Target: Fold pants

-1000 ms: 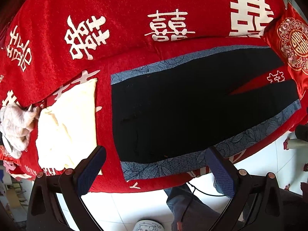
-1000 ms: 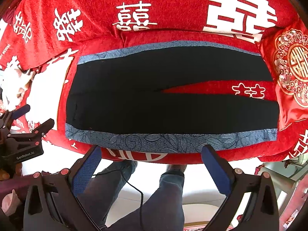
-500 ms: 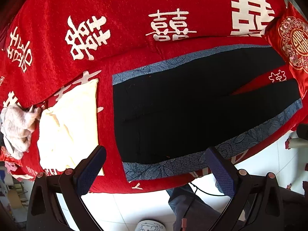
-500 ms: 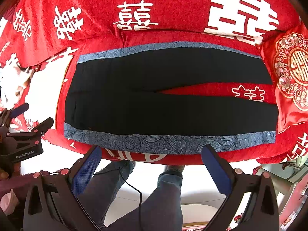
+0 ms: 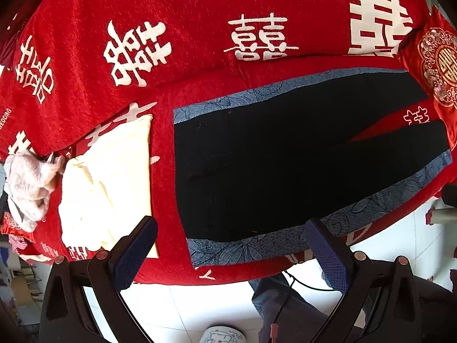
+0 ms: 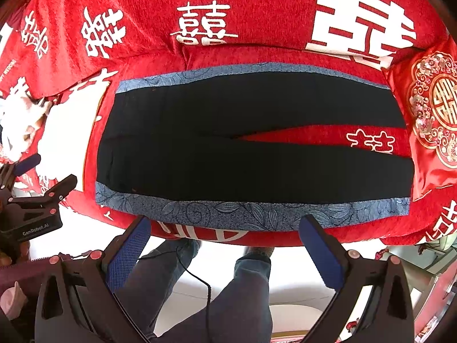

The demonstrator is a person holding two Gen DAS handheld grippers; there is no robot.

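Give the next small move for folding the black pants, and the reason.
Probably lower both grippers onto the near blue patterned side stripe of the black pants to grip it. The pants lie flat and unfolded on the red sofa cover, legs apart, and the left gripper and right gripper hover open and empty above that edge.

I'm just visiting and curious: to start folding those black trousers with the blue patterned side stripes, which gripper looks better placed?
Probably the right gripper: it hangs open, centred along the near blue stripe of the black trousers. The left gripper, also open, sits off toward the waistband end.
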